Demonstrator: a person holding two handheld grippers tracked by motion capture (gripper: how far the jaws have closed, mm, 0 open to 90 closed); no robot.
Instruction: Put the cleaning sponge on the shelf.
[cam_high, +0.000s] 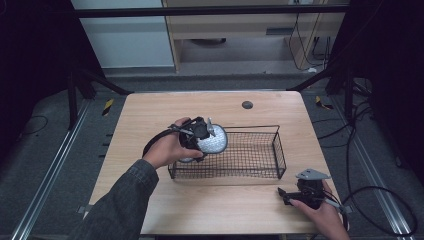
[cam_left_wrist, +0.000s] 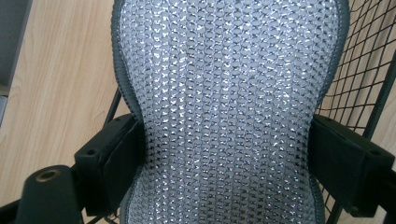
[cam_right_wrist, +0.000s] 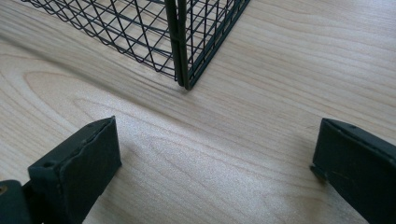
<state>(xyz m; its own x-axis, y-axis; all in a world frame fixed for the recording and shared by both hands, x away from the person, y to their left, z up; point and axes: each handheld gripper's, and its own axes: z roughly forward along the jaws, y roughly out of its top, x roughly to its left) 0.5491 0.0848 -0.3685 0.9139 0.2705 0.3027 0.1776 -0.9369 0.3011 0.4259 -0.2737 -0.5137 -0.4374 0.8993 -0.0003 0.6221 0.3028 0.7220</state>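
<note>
Left gripper (cam_high: 202, 137) jaws pinch the silver pad (cam_left_wrist: 229, 107) by its waist, long axis running away from jaws, over basket's (cam_high: 277, 150) left end; right gripper (cam_high: 290, 194), jaws spread, sits on bench (cam_high: 150, 110) nr basket's corner.

One wire basket (cam_high: 260, 150), one silver pad (cam_high: 212, 140)

The silver mesh pad (cam_left_wrist: 224, 112) hides the wire basket's (cam_high: 260, 150) left end.
</note>
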